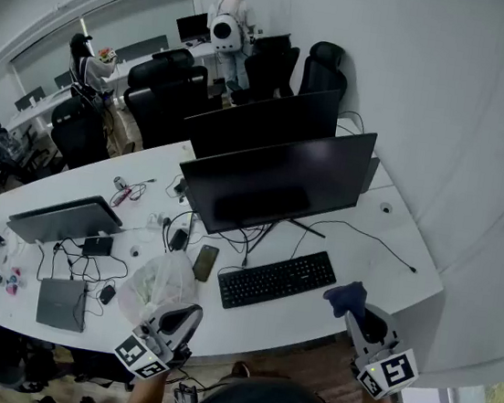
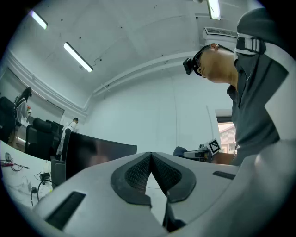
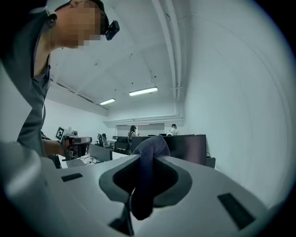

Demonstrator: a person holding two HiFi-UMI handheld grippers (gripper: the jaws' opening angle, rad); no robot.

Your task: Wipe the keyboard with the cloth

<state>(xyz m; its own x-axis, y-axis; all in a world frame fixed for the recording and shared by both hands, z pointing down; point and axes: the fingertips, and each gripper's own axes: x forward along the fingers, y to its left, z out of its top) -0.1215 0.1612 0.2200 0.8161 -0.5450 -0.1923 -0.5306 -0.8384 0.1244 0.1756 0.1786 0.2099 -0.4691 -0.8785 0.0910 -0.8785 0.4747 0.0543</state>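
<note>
A black keyboard (image 1: 277,279) lies on the white desk (image 1: 407,281) in front of a dark monitor (image 1: 277,183). My right gripper (image 1: 355,308) hovers off the keyboard's right end, near the desk's front edge, shut on a dark blue cloth (image 1: 346,297). In the right gripper view the cloth (image 3: 147,176) bulges up between the jaws. My left gripper (image 1: 183,318) is held low at the front edge, left of the keyboard, its jaws shut with nothing between them (image 2: 150,159).
A phone (image 1: 205,262) and a crumpled clear bag (image 1: 156,285) lie left of the keyboard. Laptops (image 1: 62,302) and cables crowd the desk's left part. A second monitor (image 1: 264,122), office chairs (image 1: 165,92) and two people (image 1: 227,27) are behind.
</note>
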